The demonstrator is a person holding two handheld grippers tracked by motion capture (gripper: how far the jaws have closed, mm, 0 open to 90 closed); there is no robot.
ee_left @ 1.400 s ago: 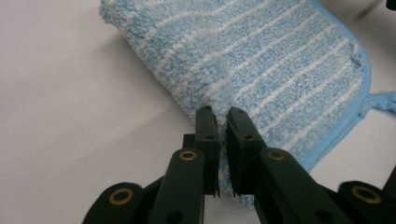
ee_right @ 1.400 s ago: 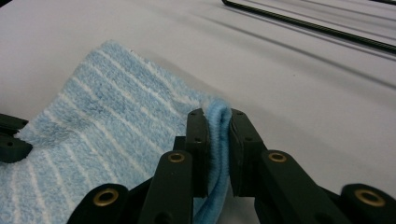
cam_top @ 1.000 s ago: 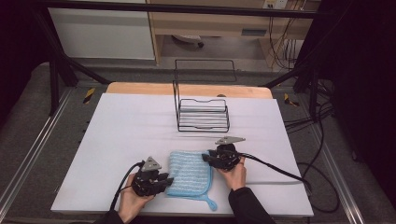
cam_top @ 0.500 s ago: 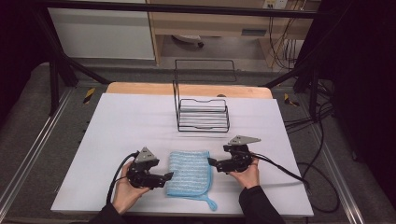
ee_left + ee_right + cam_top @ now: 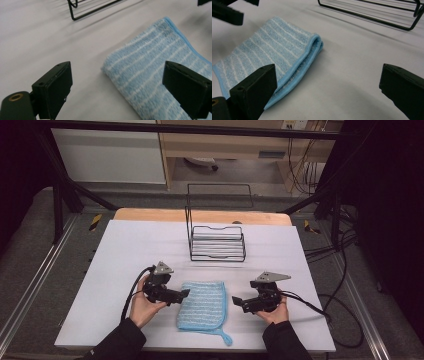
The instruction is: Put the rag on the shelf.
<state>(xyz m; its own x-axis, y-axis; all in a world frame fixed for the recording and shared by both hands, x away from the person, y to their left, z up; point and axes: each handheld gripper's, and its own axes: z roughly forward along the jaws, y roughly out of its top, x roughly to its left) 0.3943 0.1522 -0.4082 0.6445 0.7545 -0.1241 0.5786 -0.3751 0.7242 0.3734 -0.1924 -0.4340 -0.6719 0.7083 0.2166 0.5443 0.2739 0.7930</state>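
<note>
Both of our grippers stand wide open and hold nothing: the left gripper (image 5: pixel 184 293) just beside the left edge of the folded blue towel (image 5: pixel 202 305), the right gripper (image 5: pixel 236 301) a little apart from its right edge. That towel lies flat on the white table (image 5: pixel 125 245), near the front, with the wire rack (image 5: pixel 216 242) behind it. If we mean to lift it, we should take both layers at the edges, low and level.

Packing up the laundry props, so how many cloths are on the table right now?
1. A folded blue striped cloth lies flat near the front edge of the table, between the two claws and in front of the wire rack. Nothing looks hidden under it.
</note>
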